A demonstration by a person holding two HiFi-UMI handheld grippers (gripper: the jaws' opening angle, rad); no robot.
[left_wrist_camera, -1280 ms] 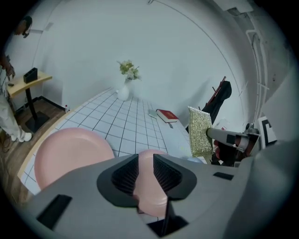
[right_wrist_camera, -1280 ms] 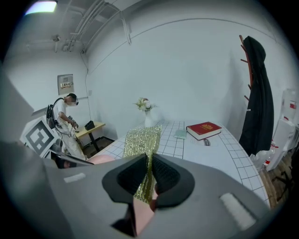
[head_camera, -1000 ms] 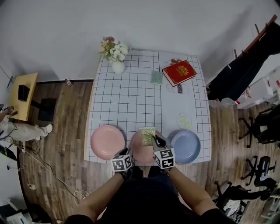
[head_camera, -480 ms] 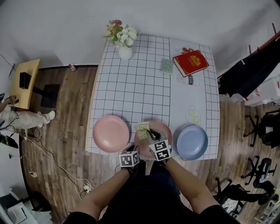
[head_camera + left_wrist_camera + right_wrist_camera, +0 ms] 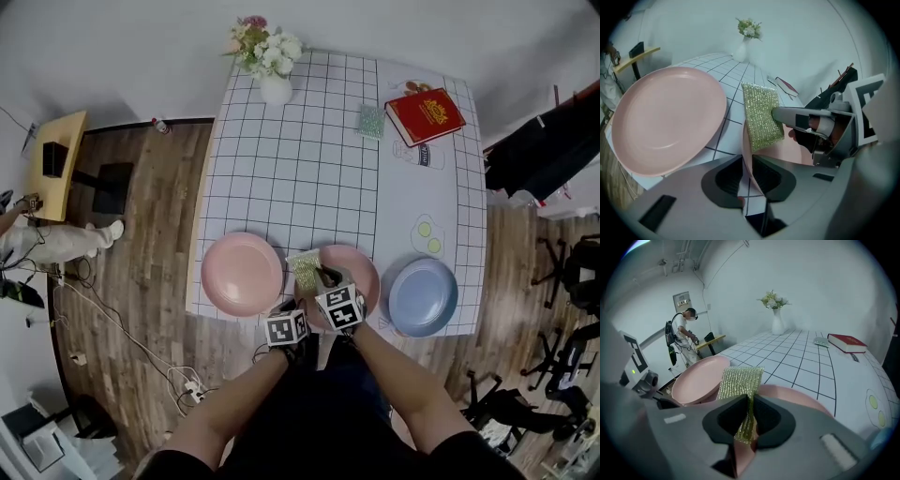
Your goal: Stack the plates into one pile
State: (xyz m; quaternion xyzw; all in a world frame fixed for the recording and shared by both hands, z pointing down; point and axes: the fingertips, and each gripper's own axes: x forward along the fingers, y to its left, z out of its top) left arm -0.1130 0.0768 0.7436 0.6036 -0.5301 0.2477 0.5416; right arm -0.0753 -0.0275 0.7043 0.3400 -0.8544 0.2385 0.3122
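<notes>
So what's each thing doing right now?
Left plate: flat on table, untouched.
Middle plate: on table, rim in left gripper.
Blue plate: flat on table, untouched.
Sponge: pinched by right gripper.
Left gripper: jaws have just been closing on middle plate's rim.
Right gripper: shut on sponge.
Book: closed.

The left gripper (image 5: 302,309) and right gripper (image 5: 319,277), at the table's (image 5: 291,159) near edge, are grey with black pads (image 5: 725,180); each bears a white cube (image 5: 287,328) with black square markers. The top (image 5: 309,422) is black.
</notes>
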